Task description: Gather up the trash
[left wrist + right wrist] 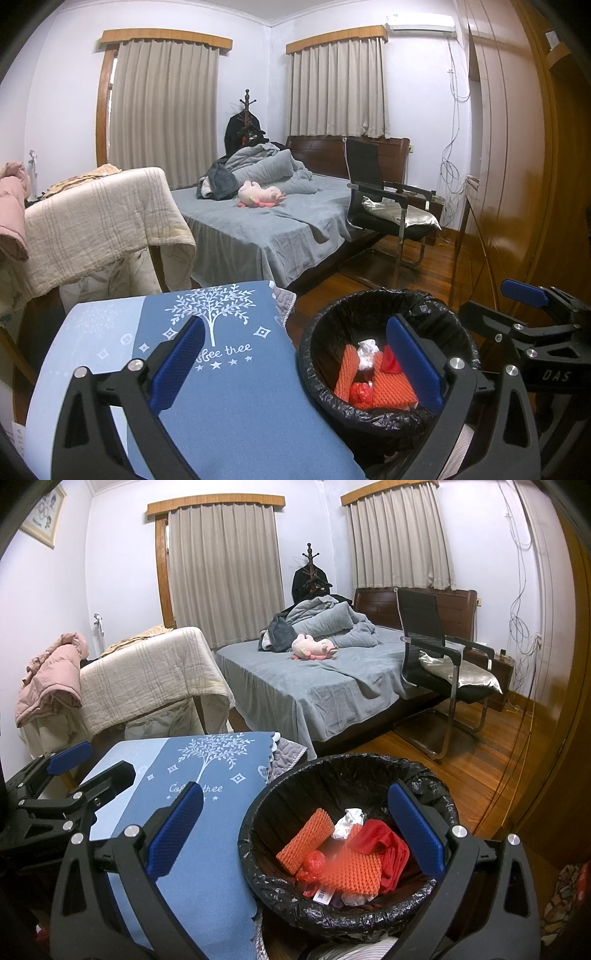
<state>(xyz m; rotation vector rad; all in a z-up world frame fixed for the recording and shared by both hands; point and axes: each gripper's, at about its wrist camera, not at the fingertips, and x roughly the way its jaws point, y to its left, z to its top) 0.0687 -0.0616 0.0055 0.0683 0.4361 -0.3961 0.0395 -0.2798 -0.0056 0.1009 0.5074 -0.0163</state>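
Bin (pixel 280 794), black-lined, holds orange foam netting (pixel 354 871) and crumpled tissue (pixel 349 821). My left gripper (pixel 295 365) and right gripper (pixel 295 834) gape empty. Blue tablecloth (pixel 207 849) lies left.

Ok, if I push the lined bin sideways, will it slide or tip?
The bin probably slides easily: it holds only light scraps like foam netting and crumpled tissue. A high push may tip it. The loose black liner may slip under pads.

Soft, even indoor light fills both views; glare streaks the wooden wardrobe (pixel 517 166). Fisheye bends the edges, corners go black, focus stays mostly sharp.
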